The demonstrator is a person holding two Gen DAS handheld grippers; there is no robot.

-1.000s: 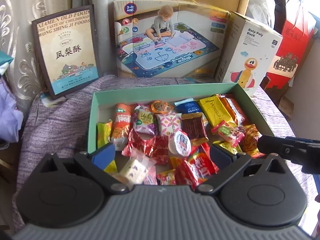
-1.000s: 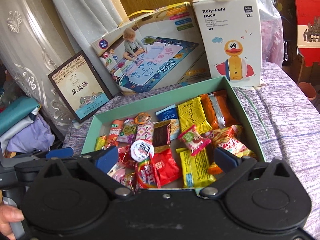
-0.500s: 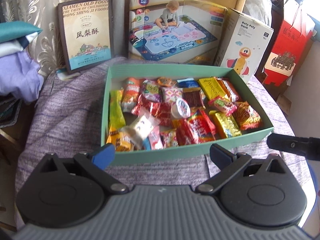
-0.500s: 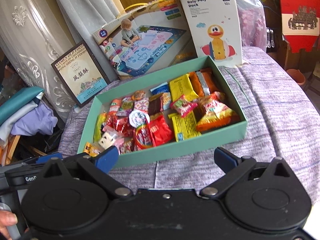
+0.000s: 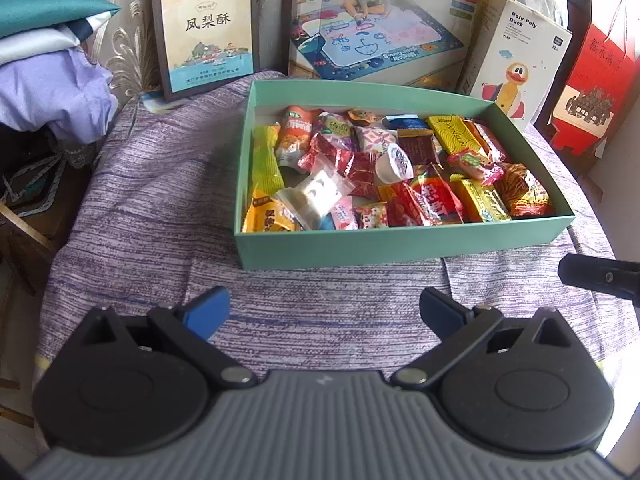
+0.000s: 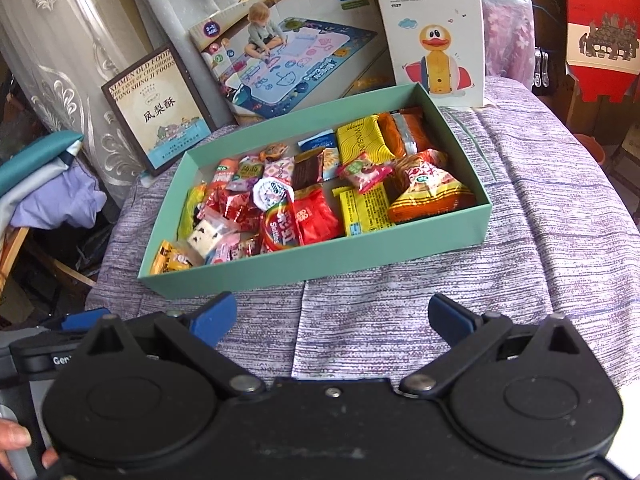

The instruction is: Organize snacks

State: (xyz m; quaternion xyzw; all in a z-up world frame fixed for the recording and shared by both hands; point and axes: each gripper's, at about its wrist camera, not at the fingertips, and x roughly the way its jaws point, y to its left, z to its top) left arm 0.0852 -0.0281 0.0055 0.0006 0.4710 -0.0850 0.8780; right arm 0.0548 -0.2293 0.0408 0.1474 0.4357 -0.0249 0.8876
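Left wrist view: left gripper has its jaws spread wide, nothing between them, hovering over the purple cloth on the near side of the green box, well clear of its front wall. Snacks all sit inside the box: yellow stick pack along the left wall, clear-wrapped white piece near the front-left, white jelly cup mid-box, red pouch near the front, noodle pack in the front-right corner. Behind the box: pineapple cake box, play mat carton, duck toy box. Black tip of the right gripper pokes in at right of the box. Right wrist view: right gripper is also fully open and empty, near side of the box, apart from it. Box is packed, no loose snack visible on the cloth in either view. Part of a hand shows at lower left. My read: packing looks done or nearly so, both tools parked. If anything's next, it's tidying the jumble, which needs a reach back over the front wall and a pinch on one wrapper, slippery film, so grip a crimped end.
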